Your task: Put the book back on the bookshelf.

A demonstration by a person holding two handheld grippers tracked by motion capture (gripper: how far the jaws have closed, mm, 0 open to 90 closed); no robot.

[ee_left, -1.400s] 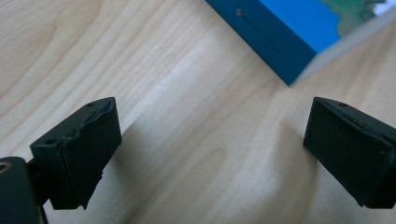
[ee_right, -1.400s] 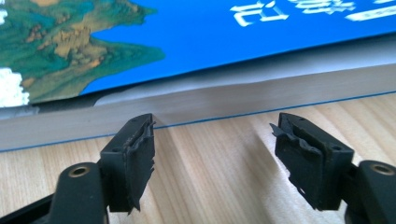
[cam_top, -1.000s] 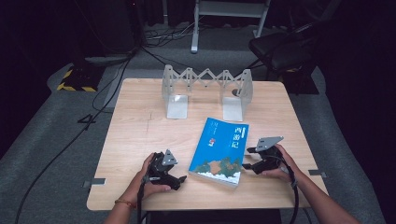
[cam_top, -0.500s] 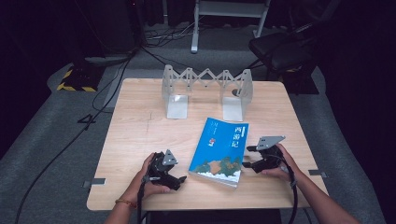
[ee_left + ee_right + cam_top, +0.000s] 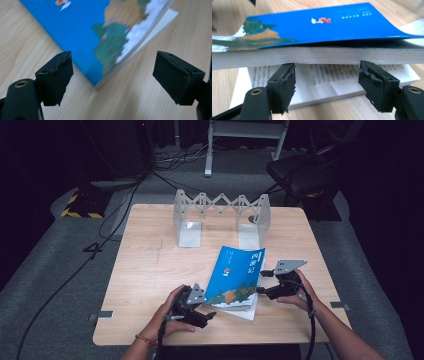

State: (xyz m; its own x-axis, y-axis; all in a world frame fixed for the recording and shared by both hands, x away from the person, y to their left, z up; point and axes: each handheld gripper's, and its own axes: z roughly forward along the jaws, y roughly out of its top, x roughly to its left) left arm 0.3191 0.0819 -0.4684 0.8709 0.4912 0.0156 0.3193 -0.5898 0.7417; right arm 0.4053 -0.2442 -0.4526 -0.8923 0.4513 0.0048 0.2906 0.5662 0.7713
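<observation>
A blue book (image 5: 237, 275) is seen lying near the front middle of the wooden table (image 5: 150, 270), between the two hand-held grippers. Its cover and a thick block of pages are lifted from the right-hand side, so that printed pages (image 5: 329, 75) are laid bare underneath, while the lower part rests flat on the wood. In the right gripper view the tips of the right gripper (image 5: 265, 291) are placed under the raised block of pages, touching its underside, with the jaws held well apart and nothing pinched between them. The left gripper (image 5: 206, 314) is held just beside the near left corner of the book; its jaws have just been closing but are still seen apart, and in the left gripper view the book's corner (image 5: 96, 83) lies ahead of the gap without being touched by either pad. A folding metal rack (image 5: 220, 212) is stood at the far side of the table, well apart from the book, and nothing is held between its two end plates.
</observation>
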